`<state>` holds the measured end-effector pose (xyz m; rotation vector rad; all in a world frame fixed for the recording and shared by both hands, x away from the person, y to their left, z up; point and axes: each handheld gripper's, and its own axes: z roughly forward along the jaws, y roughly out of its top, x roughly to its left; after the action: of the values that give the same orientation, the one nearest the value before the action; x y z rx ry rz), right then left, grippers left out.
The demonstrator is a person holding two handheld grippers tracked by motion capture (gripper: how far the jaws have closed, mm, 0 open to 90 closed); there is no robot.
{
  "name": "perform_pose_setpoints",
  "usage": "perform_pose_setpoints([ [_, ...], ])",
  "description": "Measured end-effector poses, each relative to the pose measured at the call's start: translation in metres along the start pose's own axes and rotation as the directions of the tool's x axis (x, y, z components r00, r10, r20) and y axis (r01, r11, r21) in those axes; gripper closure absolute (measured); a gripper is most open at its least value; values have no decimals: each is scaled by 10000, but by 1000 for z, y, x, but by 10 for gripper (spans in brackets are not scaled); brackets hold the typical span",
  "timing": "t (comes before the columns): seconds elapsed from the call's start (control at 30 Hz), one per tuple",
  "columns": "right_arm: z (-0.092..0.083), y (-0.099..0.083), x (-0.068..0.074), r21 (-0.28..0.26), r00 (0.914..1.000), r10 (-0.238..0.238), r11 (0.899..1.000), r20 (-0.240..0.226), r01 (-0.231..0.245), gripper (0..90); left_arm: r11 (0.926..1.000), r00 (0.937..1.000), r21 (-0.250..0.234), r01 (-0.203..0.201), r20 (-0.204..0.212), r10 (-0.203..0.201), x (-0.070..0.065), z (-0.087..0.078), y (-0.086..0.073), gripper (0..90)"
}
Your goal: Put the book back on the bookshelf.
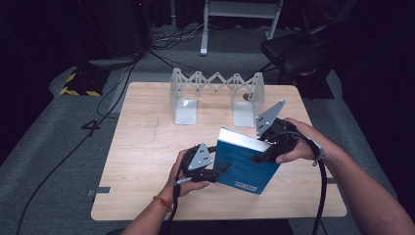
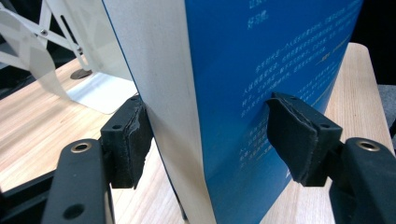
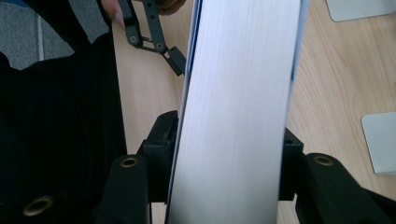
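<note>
A thick paperback book with a glossy blue cover (image 1: 243, 164), pale printed text and a white page block is held tilted above the light wooden table (image 1: 147, 147), in front of a white folding bookend rack (image 1: 215, 93). The right gripper (image 1: 262, 155) clamps its page edge. The left gripper (image 1: 222, 170) straddles its lower corner, jaws slightly apart, one pad just off the cover.
</note>
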<state>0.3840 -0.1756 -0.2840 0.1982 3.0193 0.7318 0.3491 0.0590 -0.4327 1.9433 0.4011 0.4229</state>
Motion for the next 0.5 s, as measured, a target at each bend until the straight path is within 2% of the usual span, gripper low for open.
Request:
perform_pose_setpoints([
  [0.13, 3, 0, -6, 79, 10000, 31, 10000, 66, -31, 570, 10000, 10000, -45, -7, 38, 7, 1, 3, 1, 325],
  [0.23, 1, -6, -10, -212, 9988, 474, 9987, 116, -472, 589, 9999, 9999, -116, 83, 137, -81, 5, 8, 2, 325],
  [0.3, 0, -8, -12, -228, 9976, 646, 9977, 249, -640, 592, 9998, 9997, -132, 180, 141, -178, 5, 12, 5, 318],
  [0.37, -1, -10, -11, -162, 9965, 739, 9972, 379, -734, 595, 9999, 9999, -108, 52, 141, -51, 7, 16, 7, 315],
  [0.5, -4, -15, -13, -229, 9916, 1119, 9936, 642, -1106, 603, 9999, 9996, -99, 112, 253, -110, 10, 24, 10, 312],
])
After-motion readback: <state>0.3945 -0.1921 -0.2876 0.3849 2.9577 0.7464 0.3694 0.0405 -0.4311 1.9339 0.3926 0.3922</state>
